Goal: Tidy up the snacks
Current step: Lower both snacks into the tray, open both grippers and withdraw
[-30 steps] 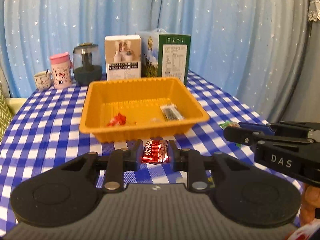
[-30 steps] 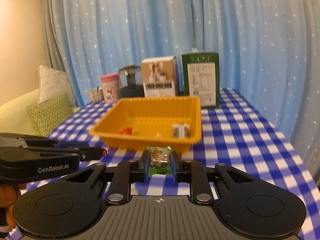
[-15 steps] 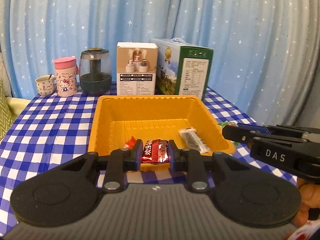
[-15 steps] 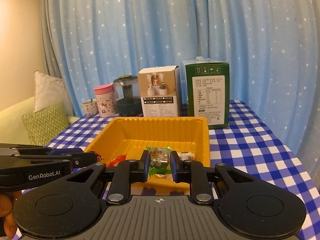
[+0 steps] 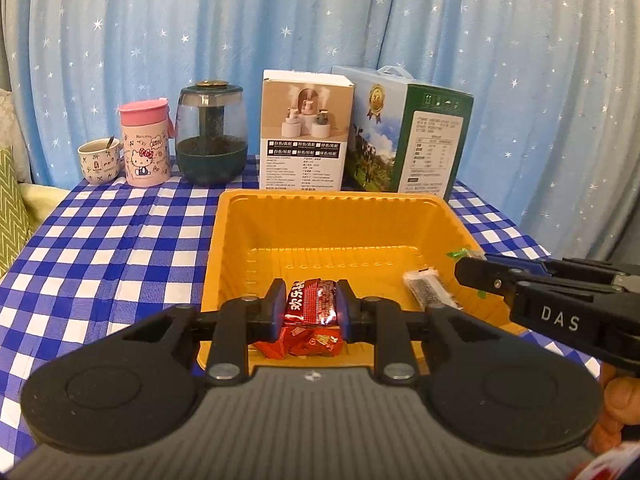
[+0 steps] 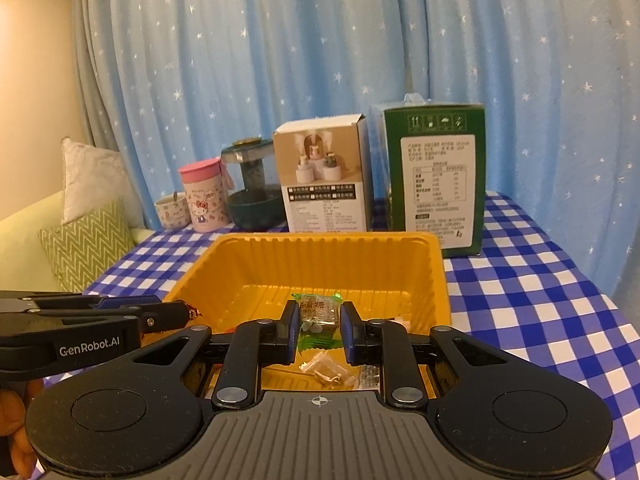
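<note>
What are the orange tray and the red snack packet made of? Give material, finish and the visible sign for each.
Orange tray: probably thin moulded plastic, smooth and slightly glossy; its walls are ribbed and the rim is rolled. Red snack packet, clamped in the left gripper: looks like metallised film or foil, shiny; it is crinkled and throws bright glints.

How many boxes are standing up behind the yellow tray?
2. The white box stands behind the tray's back rim, toward its middle. The green box stands just to the right of it, by the back right corner. None seem hidden.
</note>
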Action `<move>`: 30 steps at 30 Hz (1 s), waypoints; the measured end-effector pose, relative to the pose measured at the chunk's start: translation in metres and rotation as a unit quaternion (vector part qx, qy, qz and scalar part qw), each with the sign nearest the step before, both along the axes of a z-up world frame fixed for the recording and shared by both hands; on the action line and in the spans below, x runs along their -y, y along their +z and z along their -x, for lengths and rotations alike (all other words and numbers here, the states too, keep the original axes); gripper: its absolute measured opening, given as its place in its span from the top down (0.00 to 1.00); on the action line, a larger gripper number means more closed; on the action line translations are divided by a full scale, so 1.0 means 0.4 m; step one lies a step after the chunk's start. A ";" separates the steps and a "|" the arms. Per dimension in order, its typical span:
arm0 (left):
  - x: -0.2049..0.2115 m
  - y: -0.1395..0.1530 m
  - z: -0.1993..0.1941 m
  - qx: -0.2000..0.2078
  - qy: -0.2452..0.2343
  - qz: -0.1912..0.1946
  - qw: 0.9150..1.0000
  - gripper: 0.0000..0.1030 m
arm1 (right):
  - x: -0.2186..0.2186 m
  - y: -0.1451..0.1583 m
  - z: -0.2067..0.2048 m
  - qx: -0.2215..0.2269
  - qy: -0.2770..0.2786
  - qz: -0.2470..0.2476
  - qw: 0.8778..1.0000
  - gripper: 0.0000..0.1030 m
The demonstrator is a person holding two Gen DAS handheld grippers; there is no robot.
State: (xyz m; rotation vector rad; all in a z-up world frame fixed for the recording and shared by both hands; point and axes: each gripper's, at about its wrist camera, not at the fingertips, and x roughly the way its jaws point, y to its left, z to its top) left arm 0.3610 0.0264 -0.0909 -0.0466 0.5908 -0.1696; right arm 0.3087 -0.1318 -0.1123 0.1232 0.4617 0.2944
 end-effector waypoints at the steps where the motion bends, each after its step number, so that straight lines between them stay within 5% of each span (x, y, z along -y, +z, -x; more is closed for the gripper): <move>1: -0.001 -0.003 -0.004 -0.002 0.001 0.001 1.000 0.77 | -0.002 -0.003 -0.006 -0.001 0.001 0.002 1.000 0.79; 30: -0.009 -0.016 -0.019 -0.010 0.012 -0.013 1.000 0.72 | -0.016 -0.022 -0.030 -0.007 0.023 -0.006 1.000 0.78</move>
